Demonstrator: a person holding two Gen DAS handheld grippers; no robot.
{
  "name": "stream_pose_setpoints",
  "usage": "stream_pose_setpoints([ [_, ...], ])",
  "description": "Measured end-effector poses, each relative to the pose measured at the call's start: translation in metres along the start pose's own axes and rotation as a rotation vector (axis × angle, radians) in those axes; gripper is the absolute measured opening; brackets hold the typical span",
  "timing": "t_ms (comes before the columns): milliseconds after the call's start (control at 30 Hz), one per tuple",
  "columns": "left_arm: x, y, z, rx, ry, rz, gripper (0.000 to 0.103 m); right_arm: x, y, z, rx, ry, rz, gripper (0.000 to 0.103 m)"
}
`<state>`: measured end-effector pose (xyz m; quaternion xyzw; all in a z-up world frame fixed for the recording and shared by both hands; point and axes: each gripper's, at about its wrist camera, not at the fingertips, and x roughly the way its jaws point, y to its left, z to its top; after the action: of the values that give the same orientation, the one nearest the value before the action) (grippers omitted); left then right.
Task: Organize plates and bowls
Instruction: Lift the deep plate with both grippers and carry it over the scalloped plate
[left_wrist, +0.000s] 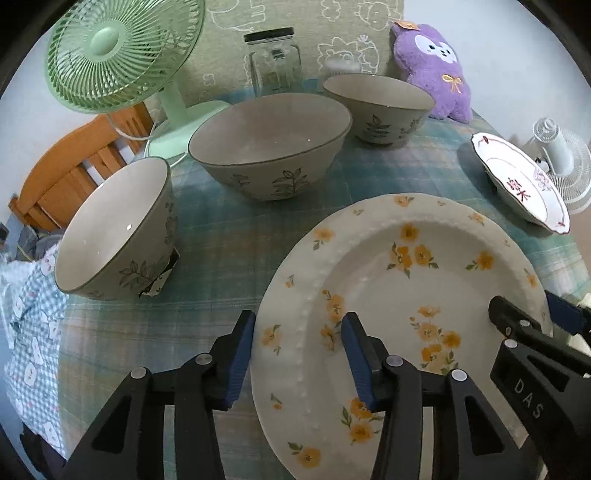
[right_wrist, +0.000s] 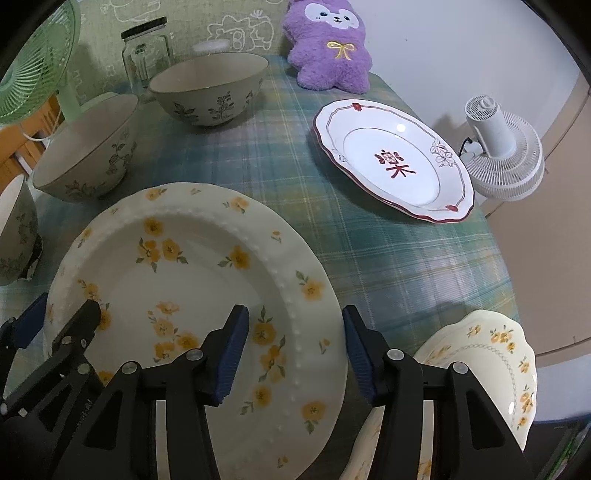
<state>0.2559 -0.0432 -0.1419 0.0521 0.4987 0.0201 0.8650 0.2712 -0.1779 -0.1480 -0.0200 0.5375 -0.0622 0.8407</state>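
Both tongs, left (left_wrist: 297, 360) and right (right_wrist: 295, 358), gape wide straddling the flowered plate (right_wrist: 207, 266) rims, bowls (left_wrist: 269, 144) behind.

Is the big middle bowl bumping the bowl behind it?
Apart. The right wrist view shows a strip of tablecloth between the big bowl and the back bowl.

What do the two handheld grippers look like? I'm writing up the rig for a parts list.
Both match: the left gripper and right gripper are black plastic linkages with silver round pivot pins and triangular cutouts. Each finger carries a ribbed dark blue pad. White lettering reading DAS marks the right gripper's side. No cables or sleeves show.
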Motion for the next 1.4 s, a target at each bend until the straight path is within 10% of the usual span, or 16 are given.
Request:
stream_pose_setpoints([
  [833, -0.046, 0.014, -0.013, -0.043, 0.015, -0.035, 0.048, -0.053, 0.002, -0.016, 0.026, 0.001, 0.001, 0.052],
  [1400, -0.093, -0.04, -0.038, -0.032, -0.038, -0.05, 0.048, -0.088, -0.07, -0.048, 0.052, -0.044, -0.007, 0.052],
])
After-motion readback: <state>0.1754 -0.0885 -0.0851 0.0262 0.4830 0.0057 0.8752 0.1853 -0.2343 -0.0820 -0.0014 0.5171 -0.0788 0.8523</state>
